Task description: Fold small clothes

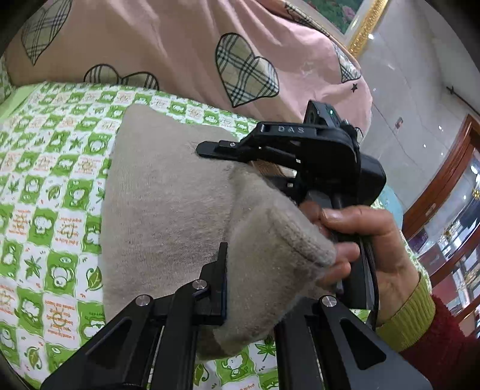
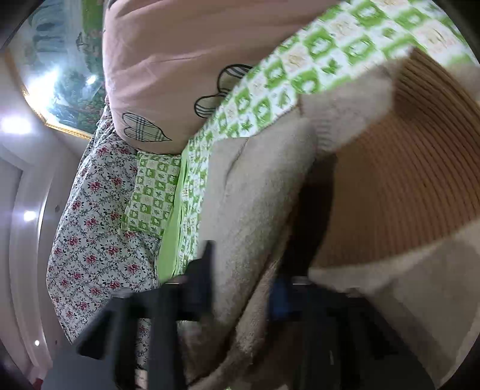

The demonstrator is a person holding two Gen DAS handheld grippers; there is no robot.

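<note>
Gripping one beige knit garment (image 1: 168, 204), both grippers' fingers (image 1: 220, 270) pinch folds.

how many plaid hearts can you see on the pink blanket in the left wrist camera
5 on the pink blanket: one top left, a pair at its lower edge, the largest in the middle, one partly cut off at the right. Folds may hide more.

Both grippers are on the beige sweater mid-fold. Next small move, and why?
Probably carry the lifted fold across and lay it flat. The left gripper and right gripper both pinch the sweater, its gripped part raised off the green checked sheet, not yet lying flat.
</note>
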